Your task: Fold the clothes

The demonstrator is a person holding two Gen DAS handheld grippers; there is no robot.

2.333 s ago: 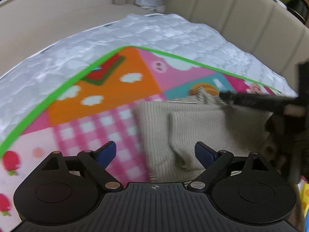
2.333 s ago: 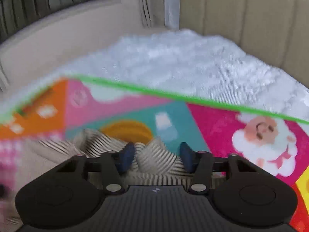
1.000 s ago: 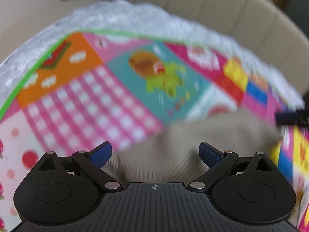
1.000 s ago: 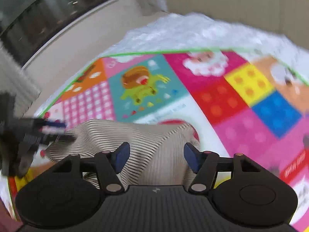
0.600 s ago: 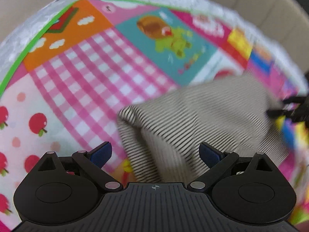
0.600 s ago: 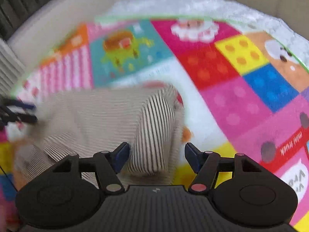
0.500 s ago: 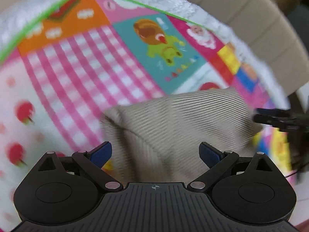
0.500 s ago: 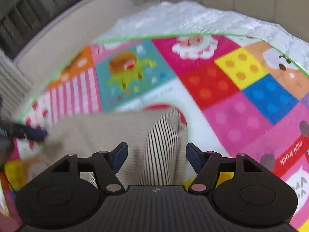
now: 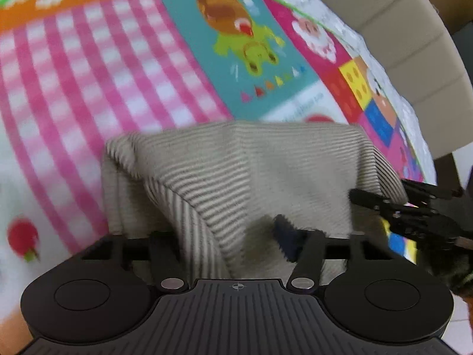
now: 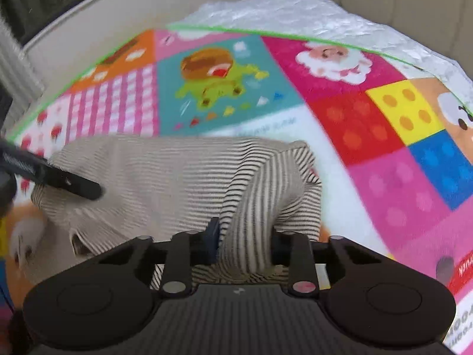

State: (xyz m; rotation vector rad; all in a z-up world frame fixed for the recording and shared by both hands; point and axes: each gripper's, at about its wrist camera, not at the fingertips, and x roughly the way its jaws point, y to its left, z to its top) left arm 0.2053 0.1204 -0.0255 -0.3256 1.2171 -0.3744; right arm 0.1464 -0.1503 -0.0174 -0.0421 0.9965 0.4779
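Both grippers clamped on striped garment, near edge of play mat.

Left gripper (image 9: 233,236) jaws just closed, pinching bunched fold at garment's (image 9: 251,159) near-left corner; one blue pad (image 9: 285,238) visible, other buried in cloth. Right gripper (image 10: 245,244) jaws also just closed, gripping raised ridge of fabric at opposite corner. Beige-and-dark striped cloth lies folded on colourful play mat (image 10: 384,118), over white quilted cover (image 10: 295,11). Edges blurred.
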